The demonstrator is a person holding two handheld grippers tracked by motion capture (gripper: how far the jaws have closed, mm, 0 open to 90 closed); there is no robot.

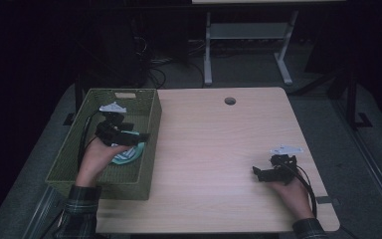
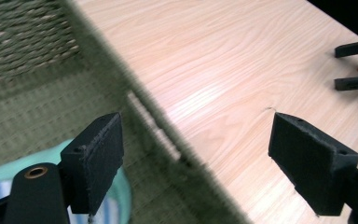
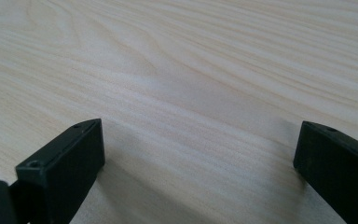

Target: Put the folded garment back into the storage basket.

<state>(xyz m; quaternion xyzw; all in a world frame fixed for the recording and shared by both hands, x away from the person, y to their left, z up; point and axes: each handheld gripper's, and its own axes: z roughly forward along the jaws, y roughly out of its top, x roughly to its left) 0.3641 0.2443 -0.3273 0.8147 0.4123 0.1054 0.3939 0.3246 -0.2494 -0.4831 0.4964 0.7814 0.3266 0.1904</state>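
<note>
A green woven basket [image 1: 151, 124] stands on the left part of the wooden table [image 1: 214, 149]. Inside it lies a mint-green round thing with blue and white stripes [image 1: 129, 155], partly under my hand. My left gripper [image 1: 142, 135] hangs over the basket's right side, pointing toward the table, jaws wide apart and empty. In the left gripper view its jaws [image 2: 196, 135] straddle the basket's wall [image 2: 135, 93], with the mint thing [image 2: 0, 175] at the lower left. My right gripper [image 1: 256, 172] rests low on the table at the right, open, with bare wood between its jaws [image 3: 196, 140].
A round cable hole [image 1: 230, 101] sits near the table's far edge. A white desk frame [image 1: 208, 45] and cables lie on the floor beyond the table. The right gripper [image 2: 338, 67] appears far off in the left gripper view.
</note>
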